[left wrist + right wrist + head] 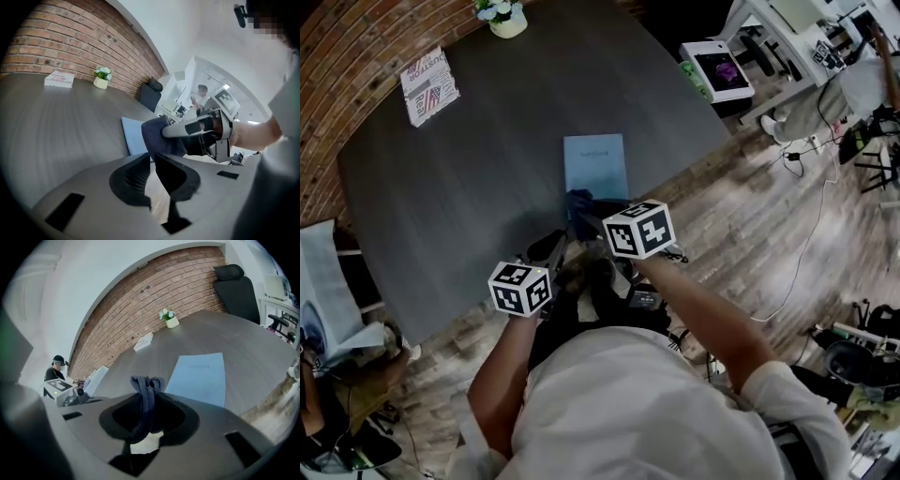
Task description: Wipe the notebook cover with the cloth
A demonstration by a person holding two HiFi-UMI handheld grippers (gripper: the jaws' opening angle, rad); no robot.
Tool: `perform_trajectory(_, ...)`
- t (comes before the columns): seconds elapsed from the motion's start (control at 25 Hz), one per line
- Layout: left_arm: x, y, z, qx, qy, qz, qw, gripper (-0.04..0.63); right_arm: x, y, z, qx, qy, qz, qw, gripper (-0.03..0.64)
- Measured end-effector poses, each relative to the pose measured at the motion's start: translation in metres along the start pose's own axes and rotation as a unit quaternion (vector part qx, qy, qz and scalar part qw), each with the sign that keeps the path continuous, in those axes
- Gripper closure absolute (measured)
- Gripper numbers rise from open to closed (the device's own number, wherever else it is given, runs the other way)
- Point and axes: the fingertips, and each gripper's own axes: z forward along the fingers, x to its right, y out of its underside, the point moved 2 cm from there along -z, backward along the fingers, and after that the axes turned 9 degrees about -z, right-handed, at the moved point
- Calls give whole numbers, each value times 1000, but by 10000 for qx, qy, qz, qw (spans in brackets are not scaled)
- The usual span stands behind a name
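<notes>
Cannot read the print on the notebook (595, 164) cover: too small. Cannot see its near edge, covered by the cloth (579, 202). Cannot see the whole plant (502, 13), cut off at the picture's top. Cannot make out the booklet's (428, 86) small text.

White shirt, grey grippers with marker cubes

The person wears a white short-sleeved shirt (649, 412). The left gripper (151, 158) and the right gripper (148, 397) each have a smooth grey shell with black rectangular insets and broad black jaw pads, ridged on the left one. Each carries a white cube printed with black square markers, the left cube (520, 288) smaller in the head view than the right cube (639, 229).
</notes>
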Motion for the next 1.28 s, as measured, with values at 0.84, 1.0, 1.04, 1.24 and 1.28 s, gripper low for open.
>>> perform_trajectory(0.84, -34, 27, 56, -1137, -207, 42, 9933, 560, 49, 7, 54, -233, 476, 391, 9978, 506)
perform_trajectory(1.0, -34, 27, 57, -1254, -216, 3, 9919, 558, 48, 9, 51, -331, 483, 108, 9982, 506)
perform_trajectory(1.04, -34, 28, 58, -1281, -224, -4, 9915, 558, 50, 11, 50, -340, 484, 102, 9982, 506)
perform_trajectory(1.24, -35, 29, 60, -1429, -312, 36, 9892, 561, 58, 17, 40, -349, 457, 169, 9982, 505)
perform_trajectory(1.28, -35, 30, 60, -1451, -334, 45, 9888, 561, 59, 18, 38, -356, 459, 170, 9982, 505)
